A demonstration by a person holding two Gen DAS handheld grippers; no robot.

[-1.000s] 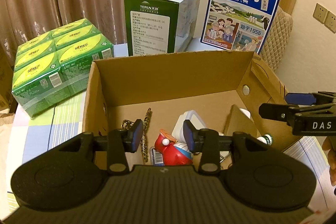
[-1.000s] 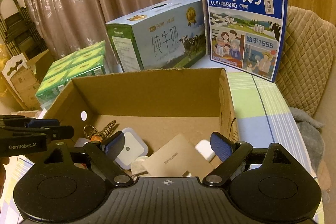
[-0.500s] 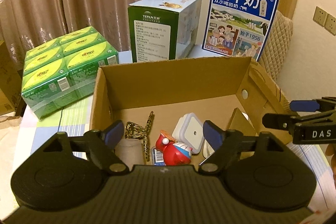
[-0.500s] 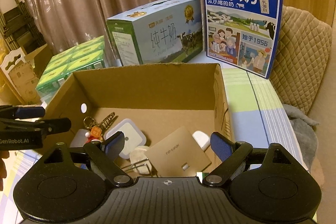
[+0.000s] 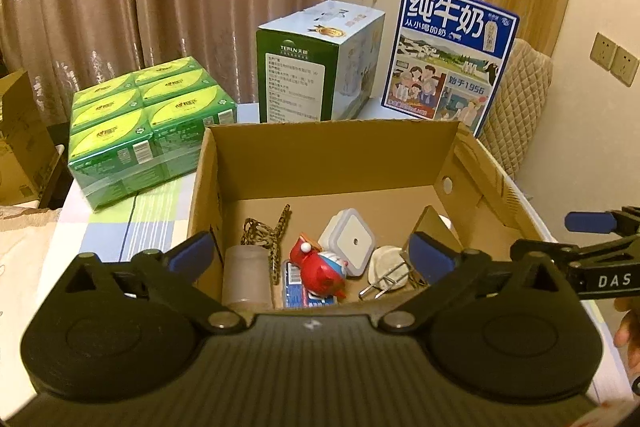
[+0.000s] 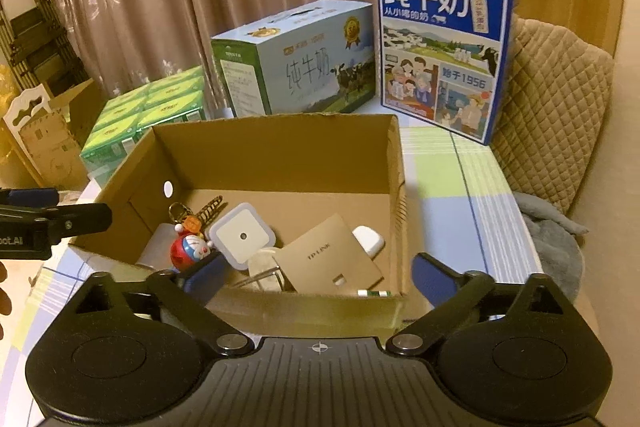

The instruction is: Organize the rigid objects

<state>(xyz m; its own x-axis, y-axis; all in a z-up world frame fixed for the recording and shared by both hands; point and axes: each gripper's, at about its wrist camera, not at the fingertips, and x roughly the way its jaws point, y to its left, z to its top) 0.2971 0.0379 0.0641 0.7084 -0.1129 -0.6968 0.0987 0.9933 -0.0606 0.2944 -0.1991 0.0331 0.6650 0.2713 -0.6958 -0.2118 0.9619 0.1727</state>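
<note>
Left gripper (image 5: 312, 255): jaws just opened, now spread full wide, nothing between pads, touching nothing. Poised above near rim of cardboard box (image 5: 332, 163), pointing down into it.

Right gripper (image 6: 320, 277): jaws just widened, fully spread, empty, also at near rim.

Red toy figure (image 5: 320, 269) lies on box floor directly ahead of and below left gripper, between its open pads in view; left gripper judged nearer. Long axis cannot be told.

Beyond: square white night light (image 5: 350, 241), patterned lanyard (image 5: 268, 235). Right side: tan TP-LINK panel (image 6: 330, 259).
</note>
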